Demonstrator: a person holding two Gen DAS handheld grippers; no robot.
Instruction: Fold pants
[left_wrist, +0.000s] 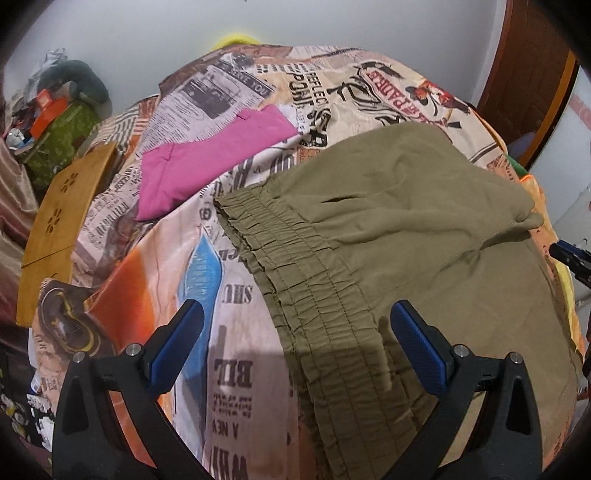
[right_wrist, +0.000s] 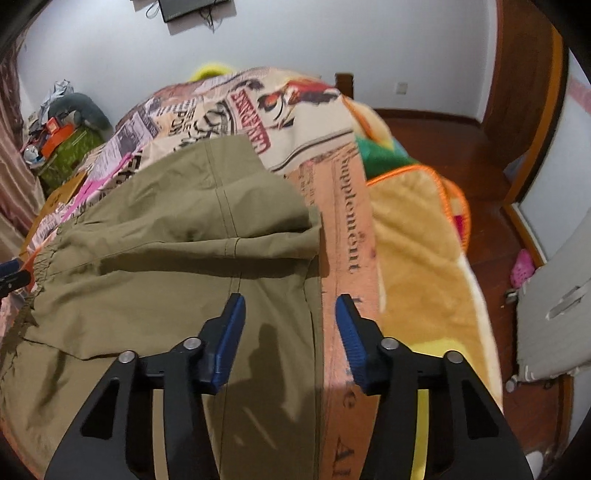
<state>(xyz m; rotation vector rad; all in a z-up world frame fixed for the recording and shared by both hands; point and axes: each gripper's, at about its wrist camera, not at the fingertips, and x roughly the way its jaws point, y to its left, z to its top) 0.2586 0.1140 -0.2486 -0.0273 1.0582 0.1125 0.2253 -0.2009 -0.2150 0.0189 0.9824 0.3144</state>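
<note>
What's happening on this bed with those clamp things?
A person holding a gripper in each hand is folding olive pants spread on a newspaper-print bedspread. The pants look already folded over once. The left gripper hangs over the elastic waistband, jaws wide; the right gripper hangs over the pants' side edge, jaws apart. Neither holds any cloth. A folded pink garment lies farther back.

Pants (left_wrist: 388, 229) lie flat on the bedsheet (left_wrist: 192, 295), near the bed's right edge, waistband (left_wrist: 295, 273) toward the left. Folded garment (left_wrist: 207, 162) sits on the sheet beyond the waistband, nearer the far left. Blanket (right_wrist: 417, 236) hangs off the bed's right edge, floor (right_wrist: 443, 144) beyond it.
</note>
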